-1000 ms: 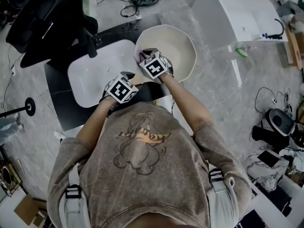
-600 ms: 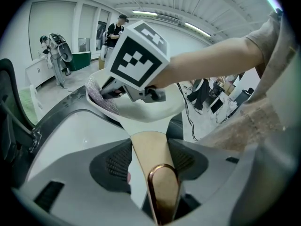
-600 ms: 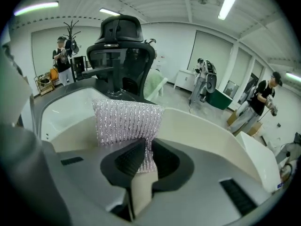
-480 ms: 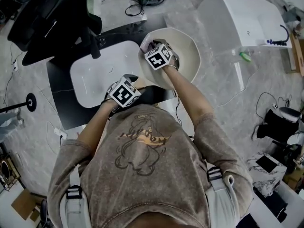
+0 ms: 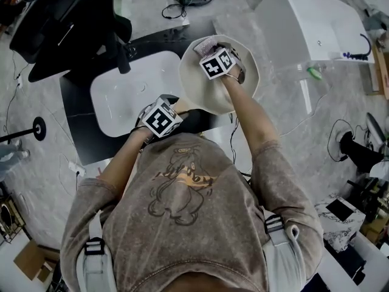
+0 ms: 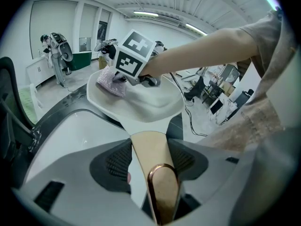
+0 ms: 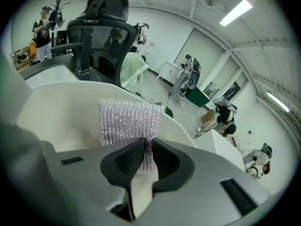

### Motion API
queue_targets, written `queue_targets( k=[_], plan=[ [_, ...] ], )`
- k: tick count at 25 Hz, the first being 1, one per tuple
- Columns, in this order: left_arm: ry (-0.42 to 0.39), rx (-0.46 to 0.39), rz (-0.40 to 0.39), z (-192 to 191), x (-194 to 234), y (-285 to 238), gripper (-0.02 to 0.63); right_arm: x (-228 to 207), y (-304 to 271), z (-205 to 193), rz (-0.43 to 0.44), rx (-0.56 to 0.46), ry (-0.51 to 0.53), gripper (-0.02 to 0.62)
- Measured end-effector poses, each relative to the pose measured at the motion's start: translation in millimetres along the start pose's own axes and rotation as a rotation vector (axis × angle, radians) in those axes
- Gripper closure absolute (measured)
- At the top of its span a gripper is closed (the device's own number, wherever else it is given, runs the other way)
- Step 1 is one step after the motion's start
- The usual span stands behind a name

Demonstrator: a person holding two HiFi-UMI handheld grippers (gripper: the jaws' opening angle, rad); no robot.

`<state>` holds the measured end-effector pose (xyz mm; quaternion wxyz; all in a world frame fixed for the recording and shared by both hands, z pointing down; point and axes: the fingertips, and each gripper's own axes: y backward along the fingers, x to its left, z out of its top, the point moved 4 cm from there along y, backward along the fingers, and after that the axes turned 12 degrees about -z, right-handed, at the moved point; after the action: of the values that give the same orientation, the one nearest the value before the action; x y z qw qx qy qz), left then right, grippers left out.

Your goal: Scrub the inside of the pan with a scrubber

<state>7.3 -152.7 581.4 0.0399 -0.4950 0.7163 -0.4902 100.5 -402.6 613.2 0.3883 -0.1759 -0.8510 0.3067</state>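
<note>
Right gripper (image 7: 145, 154) pinches the scrubber (image 7: 128, 121) and presses it on the far inner wall of the pan (image 5: 194, 84). Left gripper (image 6: 150, 160) clamps the handle (image 6: 148, 142). We judge it mid-scrub. Next, we'd sweep across the base, keeping the handle steady.

The scrubber (image 7: 128, 121) is sitting between the jaws of the right gripper (image 7: 145, 159), which are closing on it, and it is lying against the inner wall of the pan (image 5: 234, 84), on the side far from the person. The pan is lying under and around this gripper. Its handle (image 6: 146, 142) is running back from the scrubber toward the person and is sitting between the closed jaws of the left gripper (image 6: 149, 160). Left of both grippers a basin (image 5: 121, 96) is resting on a table (image 5: 73, 114), and beyond the basin a chair (image 5: 61, 23) is standing. Right of the scrubber, past the pan's rim, a cabinet (image 5: 310, 17) is standing on the floor.
</note>
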Motion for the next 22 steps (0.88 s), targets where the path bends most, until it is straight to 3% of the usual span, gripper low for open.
queue_targets(
  k=[12,18,22],
  plan=[
    [0.009,-0.010,0.005,-1.0,1.2,0.7,0.353,-40.2,2.0,-32.0,-0.125,0.143,0.137,0.526],
    [0.019,-0.001,0.011,-1.4,2.4,1.0,0.356,-49.8,8.8,-50.0,-0.143,0.208,0.277,0.523],
    [0.034,0.006,0.013,-1.1,2.4,1.6,0.357,-57.1,18.8,-67.3,-0.112,0.250,0.323,0.523]
  ],
)
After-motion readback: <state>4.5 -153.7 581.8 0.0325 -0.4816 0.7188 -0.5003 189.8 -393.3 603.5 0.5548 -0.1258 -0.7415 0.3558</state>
